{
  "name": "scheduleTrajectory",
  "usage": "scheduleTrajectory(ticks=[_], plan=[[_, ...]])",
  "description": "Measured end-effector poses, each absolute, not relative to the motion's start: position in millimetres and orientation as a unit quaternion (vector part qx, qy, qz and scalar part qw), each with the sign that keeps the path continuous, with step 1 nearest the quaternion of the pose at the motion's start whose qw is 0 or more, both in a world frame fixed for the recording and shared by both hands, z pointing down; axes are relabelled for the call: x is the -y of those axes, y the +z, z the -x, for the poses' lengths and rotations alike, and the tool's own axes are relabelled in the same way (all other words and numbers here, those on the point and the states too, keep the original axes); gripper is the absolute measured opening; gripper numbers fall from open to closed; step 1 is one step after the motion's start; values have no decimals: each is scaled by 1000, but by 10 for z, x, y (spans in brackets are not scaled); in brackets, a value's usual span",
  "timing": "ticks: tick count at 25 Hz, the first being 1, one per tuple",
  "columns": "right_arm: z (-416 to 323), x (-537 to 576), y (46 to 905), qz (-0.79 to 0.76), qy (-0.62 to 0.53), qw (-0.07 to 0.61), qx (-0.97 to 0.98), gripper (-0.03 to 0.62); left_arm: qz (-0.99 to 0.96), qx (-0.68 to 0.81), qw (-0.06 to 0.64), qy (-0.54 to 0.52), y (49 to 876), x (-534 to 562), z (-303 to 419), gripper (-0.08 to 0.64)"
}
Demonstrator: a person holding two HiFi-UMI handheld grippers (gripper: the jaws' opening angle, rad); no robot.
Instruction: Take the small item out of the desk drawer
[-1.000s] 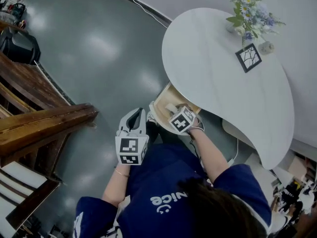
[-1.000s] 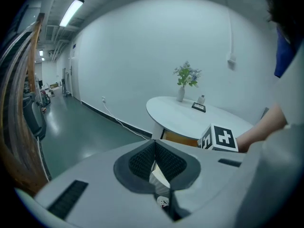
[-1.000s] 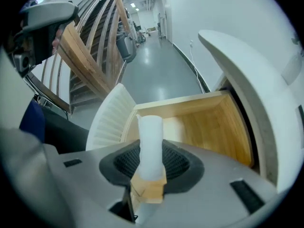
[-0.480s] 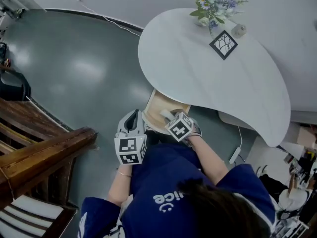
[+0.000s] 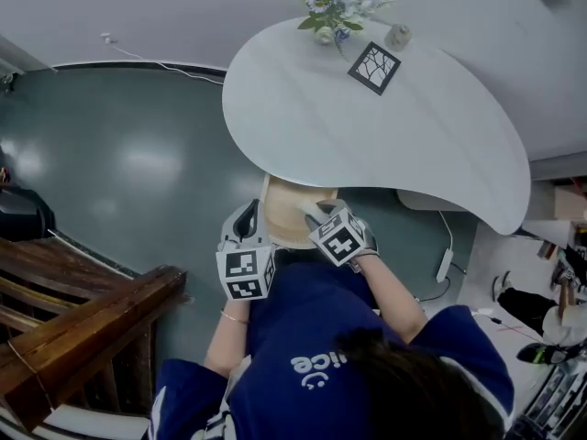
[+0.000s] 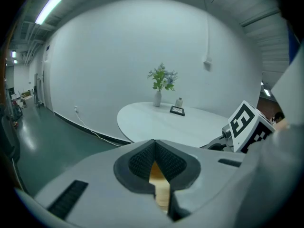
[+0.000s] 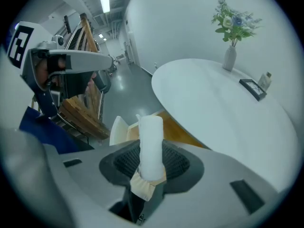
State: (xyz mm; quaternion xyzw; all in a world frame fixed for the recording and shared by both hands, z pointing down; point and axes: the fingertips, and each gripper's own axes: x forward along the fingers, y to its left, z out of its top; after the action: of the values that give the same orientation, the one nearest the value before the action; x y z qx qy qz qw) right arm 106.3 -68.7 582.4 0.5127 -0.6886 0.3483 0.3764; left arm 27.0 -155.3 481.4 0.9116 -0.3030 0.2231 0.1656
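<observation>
In the right gripper view my right gripper (image 7: 150, 169) is shut on a small white roll (image 7: 151, 144) with a tan end, which stands upright between the pads. In the head view the same gripper (image 5: 318, 214) holds the white roll (image 5: 310, 208) just over the open wooden drawer (image 5: 282, 211), which is under the white desk (image 5: 367, 136). My left gripper (image 5: 248, 216) hangs at the drawer's left front corner. In the left gripper view its jaws (image 6: 155, 151) are shut and hold nothing; drawer wood (image 6: 160, 186) shows through a slit.
On the desk's far side stand a vase of flowers (image 5: 323, 9), a small framed card (image 5: 374, 66) and a small bottle (image 5: 397, 35). Dark wooden furniture (image 5: 83, 328) stands on the grey floor to my left. A white cable (image 5: 445, 266) lies to the right.
The head view has swung, so the desk now sits nearer the top centre. Both grippers stay at the drawer's front, and the right one still holds the white roll.
</observation>
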Motion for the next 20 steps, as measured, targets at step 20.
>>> scheduleTrajectory(ticks=[20], plan=[[-1499, 476, 5103, -665, 307, 261, 629, 140, -943, 235, 129, 199, 4558, 1292, -616, 3]])
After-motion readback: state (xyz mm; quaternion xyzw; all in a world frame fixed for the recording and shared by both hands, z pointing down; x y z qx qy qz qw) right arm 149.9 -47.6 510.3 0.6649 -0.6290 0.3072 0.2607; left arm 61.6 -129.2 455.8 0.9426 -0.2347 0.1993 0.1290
